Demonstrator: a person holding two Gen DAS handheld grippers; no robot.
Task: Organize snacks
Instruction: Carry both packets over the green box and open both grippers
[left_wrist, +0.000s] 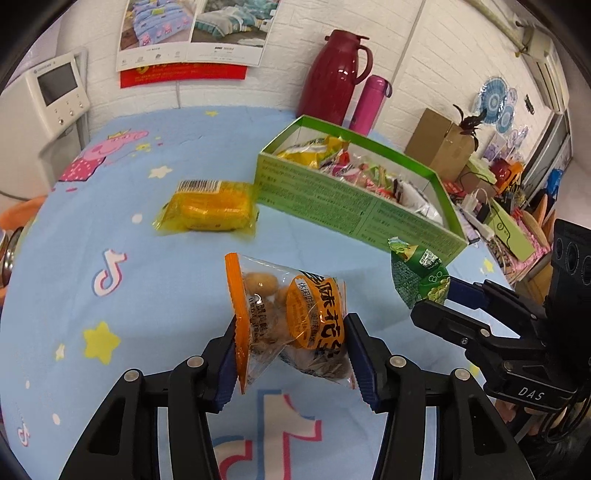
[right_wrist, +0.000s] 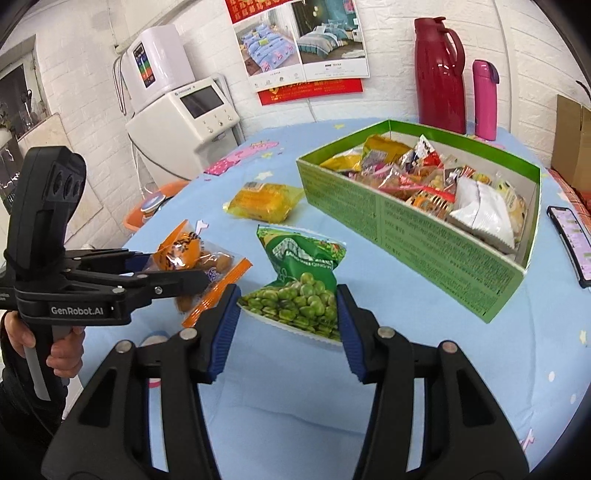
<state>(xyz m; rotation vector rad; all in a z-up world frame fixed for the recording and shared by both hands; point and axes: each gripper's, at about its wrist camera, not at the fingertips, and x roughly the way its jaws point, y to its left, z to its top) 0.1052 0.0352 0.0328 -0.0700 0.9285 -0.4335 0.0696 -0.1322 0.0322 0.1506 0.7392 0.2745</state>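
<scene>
Clear plastic packet of peanuts with an orange sealed edge and orange label (left_wrist: 288, 321), pinched between the blue pads of the left claw (left_wrist: 291, 352), lifted off the tabletop (left_wrist: 122, 325) in front of the green cardboard box (left_wrist: 354, 210). Green foil packet printed with green peas (right_wrist: 301, 291), clamped crosswise in the right claw (right_wrist: 288, 321), also raised, just short of the box's near long wall. Both claws closed only as far as the packets allow. Yellow transparent-wrapped snack pack with a barcode (left_wrist: 208, 210) flat on the tabletop, just left of the box's near corner. Box open-topped, filled with mixed bright wrappers and a white pouch (right_wrist: 480, 210). Behind the box, against the white brick wall: tall dark-red thermos jug (left_wrist: 334, 74) and slim pink flask (left_wrist: 371, 101) side by side. Black smartphone (right_wrist: 570, 240) right of the box.
</scene>
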